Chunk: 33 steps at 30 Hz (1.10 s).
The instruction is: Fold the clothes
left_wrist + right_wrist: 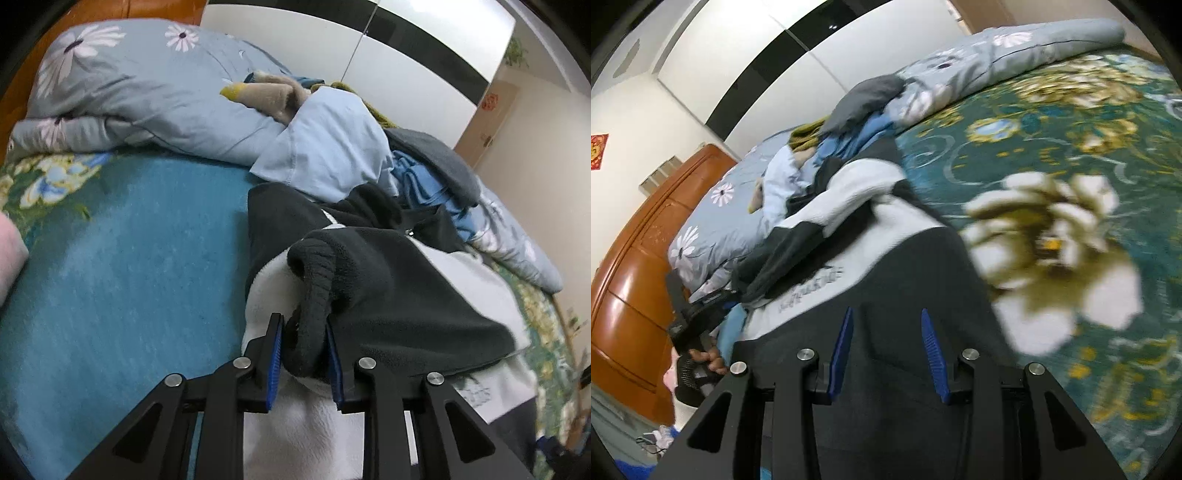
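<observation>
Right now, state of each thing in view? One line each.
left tool: shut on the sleeve cuff, lifted off the bed
sleeve cuff: dark ribbed, bunched between the blue pads
black-and-white fleece jacket: spread on the bed, not yet folded
right tool: open, over the jacket's dark hem, gripping nothing
clothes pile: heaped, unfolded
floral duvet: bunched along the far side

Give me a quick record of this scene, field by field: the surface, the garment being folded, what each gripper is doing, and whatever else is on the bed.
surface: bed with teal floral cover
garment: black and white fleece jacket
left gripper: shut on the jacket's dark cuff
right gripper: open above the jacket's dark part
other items: clothes pile; grey daisy duvet
backdrop: white wardrobe
</observation>
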Tool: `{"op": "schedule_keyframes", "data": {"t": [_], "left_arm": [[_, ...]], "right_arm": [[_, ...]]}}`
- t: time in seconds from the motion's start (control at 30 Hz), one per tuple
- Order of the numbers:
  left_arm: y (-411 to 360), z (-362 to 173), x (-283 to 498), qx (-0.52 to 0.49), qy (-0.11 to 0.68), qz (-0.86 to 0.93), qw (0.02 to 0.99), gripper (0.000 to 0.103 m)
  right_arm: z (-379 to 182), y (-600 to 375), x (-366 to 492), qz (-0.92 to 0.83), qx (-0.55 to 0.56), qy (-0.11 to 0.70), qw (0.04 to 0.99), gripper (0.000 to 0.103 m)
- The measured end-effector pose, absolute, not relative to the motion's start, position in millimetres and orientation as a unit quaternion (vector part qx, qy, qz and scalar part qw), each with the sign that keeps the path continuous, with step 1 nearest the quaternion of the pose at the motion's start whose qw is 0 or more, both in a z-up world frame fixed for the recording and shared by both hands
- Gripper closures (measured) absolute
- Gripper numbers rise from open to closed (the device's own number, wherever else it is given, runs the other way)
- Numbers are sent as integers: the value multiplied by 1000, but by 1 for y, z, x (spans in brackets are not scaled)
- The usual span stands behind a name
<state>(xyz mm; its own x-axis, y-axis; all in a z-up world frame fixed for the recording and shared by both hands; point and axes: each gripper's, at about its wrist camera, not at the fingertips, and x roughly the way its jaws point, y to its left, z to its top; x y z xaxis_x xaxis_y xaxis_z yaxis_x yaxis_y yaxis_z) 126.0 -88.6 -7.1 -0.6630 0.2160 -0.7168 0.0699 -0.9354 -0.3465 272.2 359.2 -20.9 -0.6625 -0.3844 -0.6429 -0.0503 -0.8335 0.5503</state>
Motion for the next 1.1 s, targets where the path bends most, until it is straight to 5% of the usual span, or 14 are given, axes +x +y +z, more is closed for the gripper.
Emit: {"op": "schedule_keyframes", "data": {"t": [0.17, 0.23, 0.8, 1.1], "left_arm": [[-101, 3, 151, -422, -195, 884, 52, 51], [-110, 1, 171, -437, -194, 877, 51, 49], [-122, -40, 299, -549, -297, 761, 175, 48], [-117, -44, 302, -535, -345, 746, 194, 45]], "right_arm": [[-34, 401, 300, -865, 400, -300, 50, 64], [-42, 415, 308, -858, 405, -312, 46, 63], [-68, 418, 342, -808, 406, -398, 157, 62], [-74, 426, 322, -786, 418, -422, 173, 62]]}}
